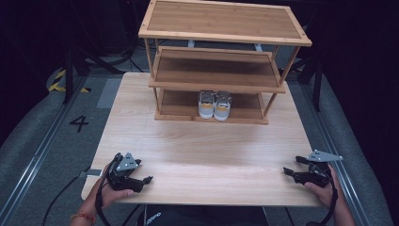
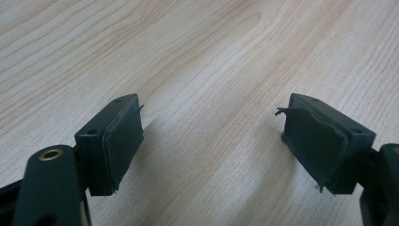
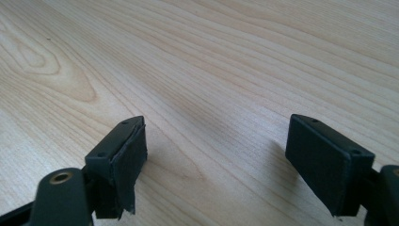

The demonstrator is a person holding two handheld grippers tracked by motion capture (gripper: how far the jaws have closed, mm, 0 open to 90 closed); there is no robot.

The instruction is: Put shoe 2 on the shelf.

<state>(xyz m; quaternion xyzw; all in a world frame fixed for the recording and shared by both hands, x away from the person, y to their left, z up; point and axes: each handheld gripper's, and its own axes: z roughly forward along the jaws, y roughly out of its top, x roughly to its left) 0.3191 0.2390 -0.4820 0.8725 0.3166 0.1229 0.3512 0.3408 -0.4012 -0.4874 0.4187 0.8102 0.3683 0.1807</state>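
Shoes: 1 pair, the nearest objects to either gripper, though well apart from both
Shoe look: grey-white uppers, orange-yellow band across the middle of each, pale soles; small in the high view, finer detail not readable
Shoe pose: side by side, touching, upright, 1 end of each facing the person; toe or heel not readable
Shoe location: bottom tier of the wooden rack, roughly centred between its legs
Rack: 3 tiers, light bamboo-coloured frame with darker panels, standing at the far middle of the table; the 2 upper tiers are bare
Left gripper: near-left corner of the table, held in the person's left hand, jaws pointing right along the near edge
Left jaws: spread wide, bare wood grain between the pads, nothing held; rubber on the pads is frayed at the edges
Right gripper: near-right corner, held in the right hand, jaws pointing left toward the table's middle
Right jaws: spread wide, bare wood between them, nothing held
Table surface: pale wood laminate, low under both jaw pairs in the gripper views
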